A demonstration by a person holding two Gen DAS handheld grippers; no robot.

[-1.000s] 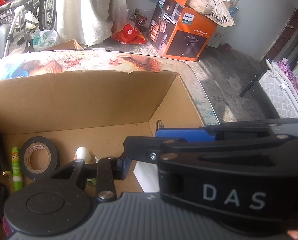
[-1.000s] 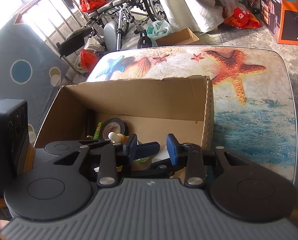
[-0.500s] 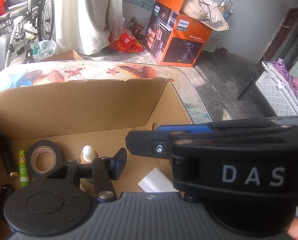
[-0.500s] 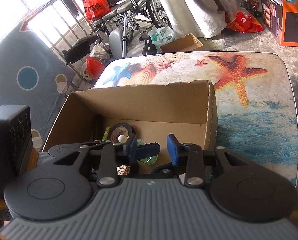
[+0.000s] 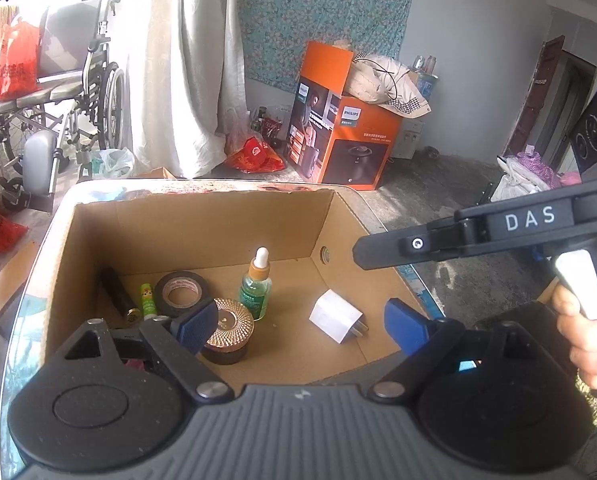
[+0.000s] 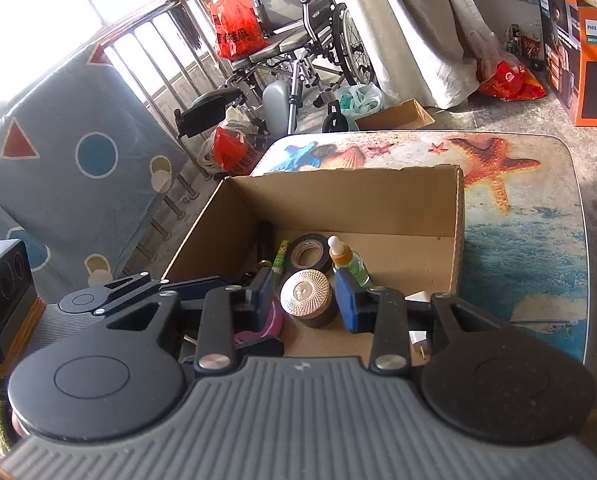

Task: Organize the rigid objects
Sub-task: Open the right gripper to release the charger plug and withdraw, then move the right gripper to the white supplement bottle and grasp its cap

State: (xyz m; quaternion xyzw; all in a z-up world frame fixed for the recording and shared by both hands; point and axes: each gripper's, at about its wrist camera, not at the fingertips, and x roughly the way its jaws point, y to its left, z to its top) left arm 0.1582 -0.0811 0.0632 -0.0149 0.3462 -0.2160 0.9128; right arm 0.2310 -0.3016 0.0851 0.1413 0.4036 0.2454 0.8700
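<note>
Your left tool (image 5: 298, 326) is hanging above the near edge of the cardboard box (image 5: 218, 216), its blue pads having just been spreading wide, with nothing between them. Your right tool (image 6: 304, 300) is standing with its pads apart a little and not pressing on anything; the jar lies below the gap.

Contents of the box, all resting on its floor:
- Round jar with ribbed copper-coloured lid (image 5: 228, 324), dark base, nearest your left tool's left pad.
- Green dropper bottle (image 5: 255, 284), upright, orange collar, white bulb, label too small to read; just behind the jar.
- Roll of black tape (image 5: 180, 292), lying flat, left of the bottle.
- Small green tube (image 5: 147, 300), printed, unreadable, beside the tape.
- Black cylinder (image 5: 116, 292) with a brass end, leaning along the left wall.
- White plug adapter (image 5: 336, 316), prongs showing, well apart on the right.
- Something pink (image 6: 258, 330), mostly hidden behind your right tool.

The box is sitting on a surface (image 6: 530, 216) printed with starfish and shells. Your right tool's arm is reading "DAS" (image 5: 530, 217). An orange carton (image 5: 346, 136) on the floor is reading "PHILIPS".
</note>
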